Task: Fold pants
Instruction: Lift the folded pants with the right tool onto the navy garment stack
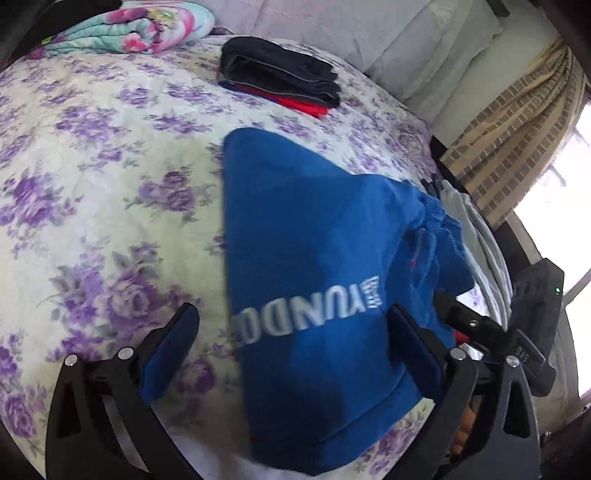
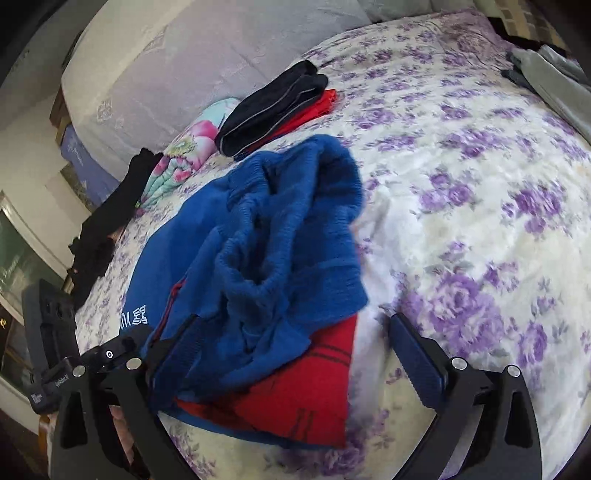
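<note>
Both fingers of the left gripper [image 1: 291,347] and right gripper [image 2: 295,350] stand apart. One pair of blue pants [image 1: 314,258] lies on the bed [image 1: 110,184], long axis toward the stack of folded clothes [image 1: 280,77] near the far edge.

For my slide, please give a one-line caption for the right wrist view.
Open right hand-held gripper over crumpled blue knit pants with red panel on purple-flowered bedspread.

bedspread [image 1: 110,155]: white with purple flowers | folded stack [image 1: 280,75]: dark garment on top of red one, lay far side of bed | flowered blanket [image 1: 136,29]: rolled, near pillows | pillows [image 2: 207,55]: pale, at headboard | grey clothes [image 2: 554,74]: at bed edge | curtain [image 1: 517,140]: tan, by window
</note>
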